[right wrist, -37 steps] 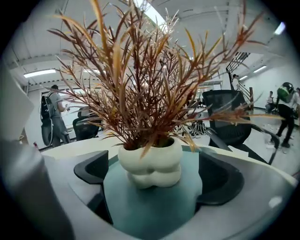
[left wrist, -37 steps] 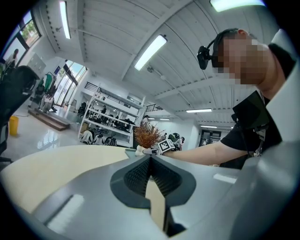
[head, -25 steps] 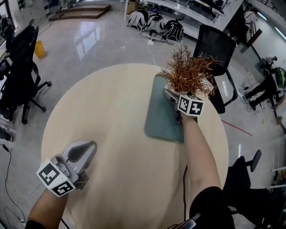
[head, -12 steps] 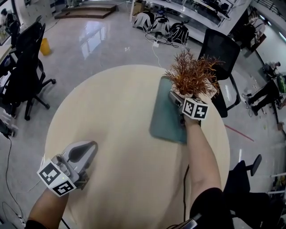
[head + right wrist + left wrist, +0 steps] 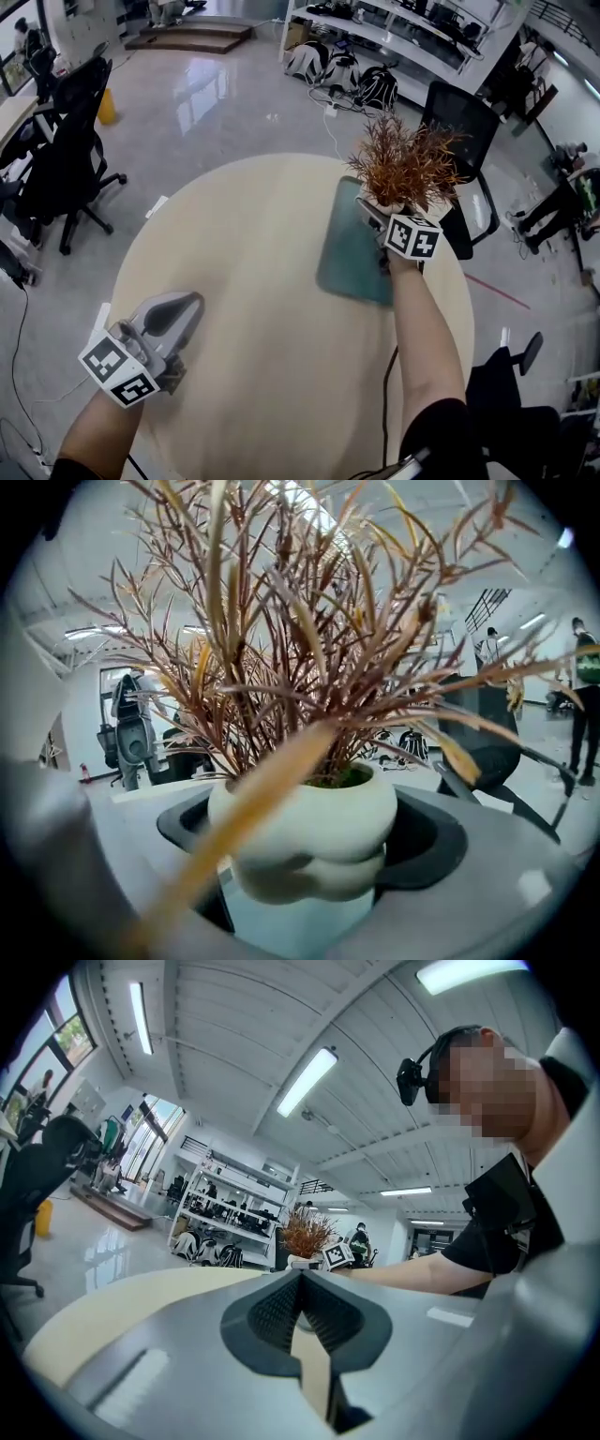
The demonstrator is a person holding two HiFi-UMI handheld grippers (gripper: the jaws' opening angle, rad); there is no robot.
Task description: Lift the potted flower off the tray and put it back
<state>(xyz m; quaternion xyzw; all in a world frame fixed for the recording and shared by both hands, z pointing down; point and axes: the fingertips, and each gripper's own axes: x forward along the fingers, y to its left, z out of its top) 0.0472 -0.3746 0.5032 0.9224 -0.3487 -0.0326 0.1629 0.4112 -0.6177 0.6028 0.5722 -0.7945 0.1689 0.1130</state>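
The potted flower (image 5: 403, 167) has rust-brown spiky foliage in a white rounded pot (image 5: 309, 832). My right gripper (image 5: 381, 210) is shut on the pot, one jaw on each side; its jaws have just been closing around it. It holds the plant upright over the far edge of the teal tray (image 5: 352, 253), which lies on the round beige table (image 5: 244, 281). In the right gripper view the foliage fills the frame. My left gripper (image 5: 187, 307) hovers at the table's near left with its jaws together and nothing between them; its view shows the tips (image 5: 300, 1279) meeting.
A black office chair (image 5: 464, 112) stands just beyond the table behind the plant. Another chair (image 5: 66, 169) is on the floor at left. Bags (image 5: 342, 67) lie by shelving at the back. A person's forearm (image 5: 422, 337) stretches over the table's right side.
The right gripper has risen with the pot in its jaws, off the tray. The left gripper has risen a little too. The head view has shifted, showing more floor at left.
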